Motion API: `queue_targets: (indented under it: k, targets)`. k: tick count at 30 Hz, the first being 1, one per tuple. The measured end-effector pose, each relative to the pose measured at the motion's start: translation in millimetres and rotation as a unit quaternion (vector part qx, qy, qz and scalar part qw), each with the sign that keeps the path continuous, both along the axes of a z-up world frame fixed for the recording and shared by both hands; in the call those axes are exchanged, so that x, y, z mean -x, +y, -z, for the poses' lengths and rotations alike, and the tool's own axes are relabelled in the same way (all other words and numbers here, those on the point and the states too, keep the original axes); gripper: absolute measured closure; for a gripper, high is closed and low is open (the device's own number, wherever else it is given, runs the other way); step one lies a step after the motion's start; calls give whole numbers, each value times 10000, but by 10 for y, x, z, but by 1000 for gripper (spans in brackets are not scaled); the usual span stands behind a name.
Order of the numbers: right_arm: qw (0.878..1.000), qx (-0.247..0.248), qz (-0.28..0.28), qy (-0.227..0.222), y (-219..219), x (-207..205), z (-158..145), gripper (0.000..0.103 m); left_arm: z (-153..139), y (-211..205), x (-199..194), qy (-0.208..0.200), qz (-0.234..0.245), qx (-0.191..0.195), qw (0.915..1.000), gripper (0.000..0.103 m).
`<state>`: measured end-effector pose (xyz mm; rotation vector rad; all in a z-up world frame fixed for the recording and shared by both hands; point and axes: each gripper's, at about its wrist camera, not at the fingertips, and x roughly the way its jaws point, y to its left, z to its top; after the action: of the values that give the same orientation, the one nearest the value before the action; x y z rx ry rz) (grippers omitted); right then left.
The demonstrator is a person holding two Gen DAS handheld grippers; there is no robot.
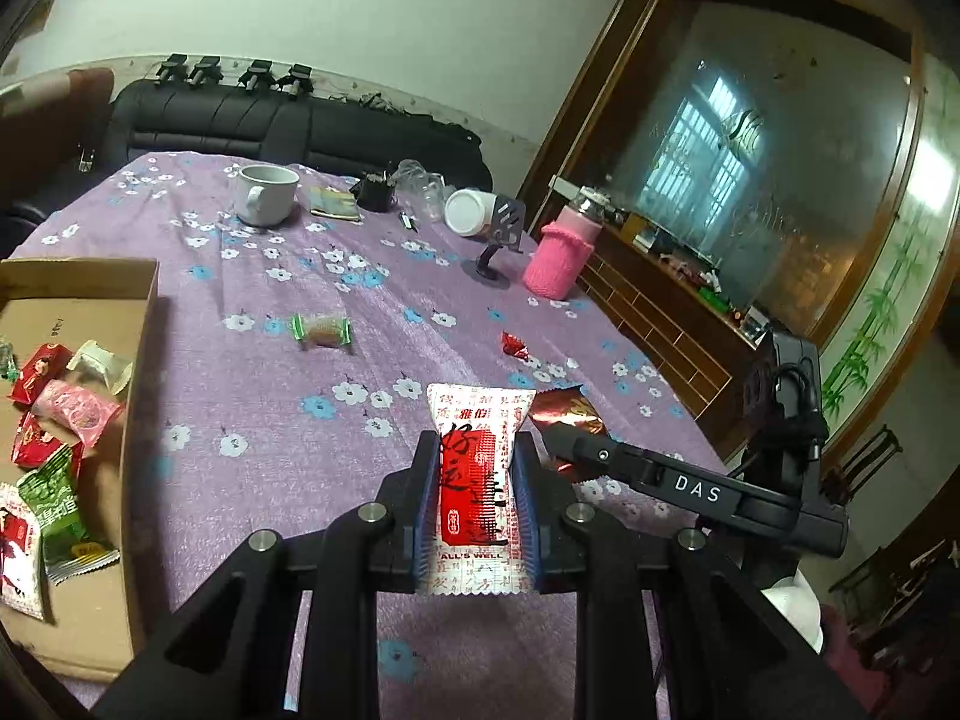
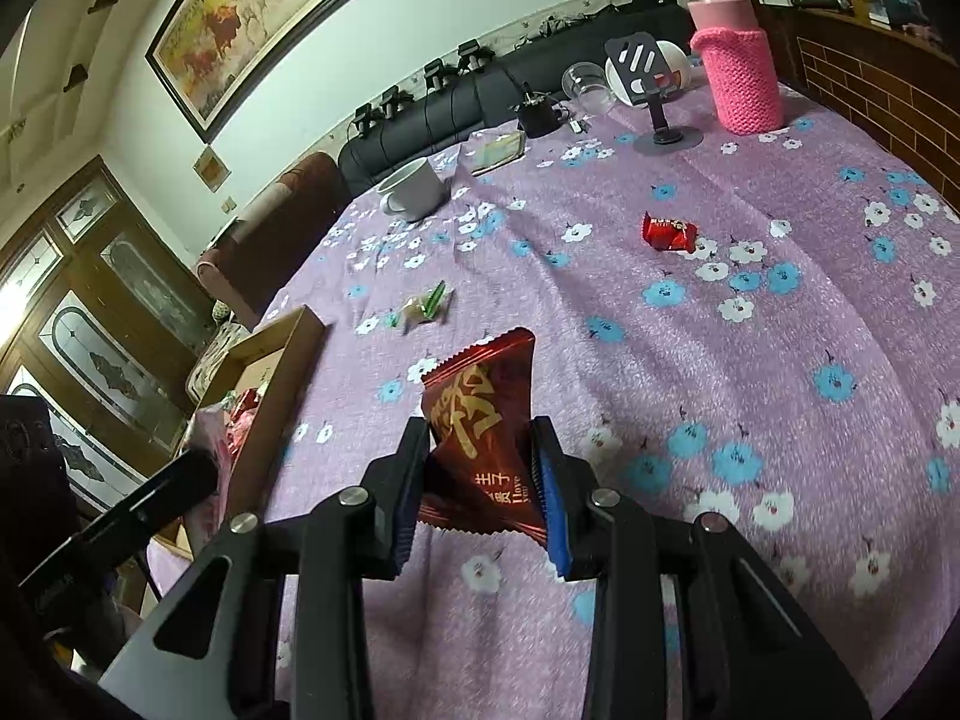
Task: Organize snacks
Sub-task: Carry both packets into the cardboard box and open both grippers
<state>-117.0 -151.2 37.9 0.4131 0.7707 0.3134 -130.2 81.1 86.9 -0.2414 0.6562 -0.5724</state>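
**Two wrist fisheyes over one table, angled toward each other**

The left wrist view looks forward and down along its own fingers (image 1: pixel 429 468), close above the purple flowered tablecloth (image 1: pixel 270 408), with the cardboard box (image 1: pixel 141 360) at its left edge. The right wrist view sits equally low and close, facing across the same cloth with the box (image 2: pixel 288 354) at its left. Both share the white mug (image 1: pixel 264 192) (image 2: pixel 414 186), the pink-sleeved bottle (image 1: pixel 561 255) (image 2: pixel 741 75), the green-ended candy (image 1: pixel 321 330) (image 2: pixel 426 306) and the black sofa (image 1: pixel 240 117) (image 2: pixel 432 114). Each view catches the other gripper at its edge.
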Motion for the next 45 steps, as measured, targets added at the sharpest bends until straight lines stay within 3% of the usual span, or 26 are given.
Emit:
queue_targets:
  k: [17, 23, 27, 33, 38, 45]
  targets:
    - [9993, -266, 129, 208, -123, 77, 190, 67, 40, -27, 59, -32, 39, 91, 9999, 80]
    - [9993, -221, -277, 135, 70, 25, 69, 67, -35, 280, 93, -30, -276, 237, 9993, 80]
    - [9963, -194, -834, -22, 431, -70, -171, 67, -152, 785, 169, -125, -919, 317, 9952, 80]
    - [9834, -199, -1806, 10, 1237, -248, -343, 67, -250, 1536, 243, -194, -1833, -34, 9829, 80]
    - [9691, 15, -2463, 152, 2008, -462, -308, 67, -157, 1980, -42, 188, -2203, -161, 9751, 80]
    - [9585, 679, -2763, 182, 2849, -873, -172, 67, 104, 2330, -699, 896, -2410, -320, 9659, 79]
